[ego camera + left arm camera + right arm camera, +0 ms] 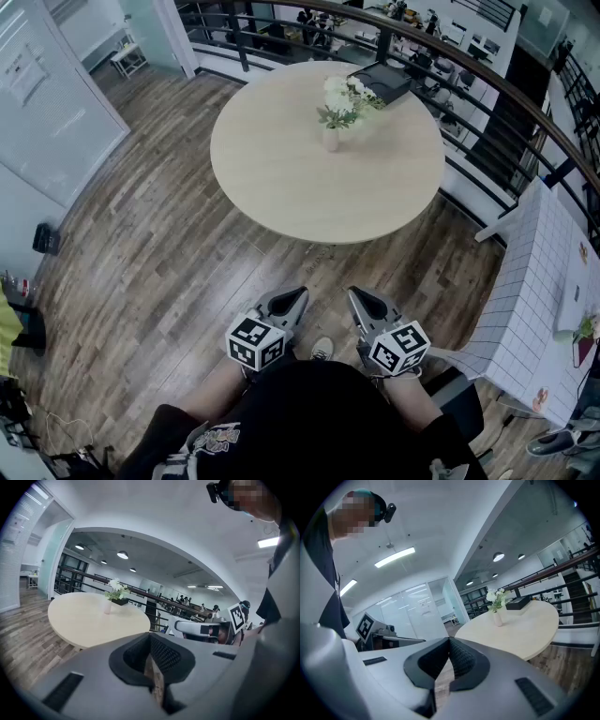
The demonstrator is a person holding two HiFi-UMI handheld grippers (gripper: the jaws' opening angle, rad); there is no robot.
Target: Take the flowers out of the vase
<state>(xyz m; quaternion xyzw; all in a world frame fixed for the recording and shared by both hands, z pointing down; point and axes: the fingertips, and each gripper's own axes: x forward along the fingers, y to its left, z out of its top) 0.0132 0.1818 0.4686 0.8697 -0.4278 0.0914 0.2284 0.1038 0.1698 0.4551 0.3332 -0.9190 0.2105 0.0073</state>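
Nearest, at the person's waist, the left gripper [296, 294] and right gripper [357, 293] sit side by side, pointed ahead and slightly down; each has its jaws pressed fully together with nothing between them — a carrying posture, I judge, since nothing is within reach; bare wooden floor [159, 272] separates them from the round table [281, 197]; toward its far side stands the small vase [331, 140], upright, the white flowers [343, 97] in it — untouched; a dark tray [382, 82] lies just behind, by the railing [497, 89], so the approach comes first.
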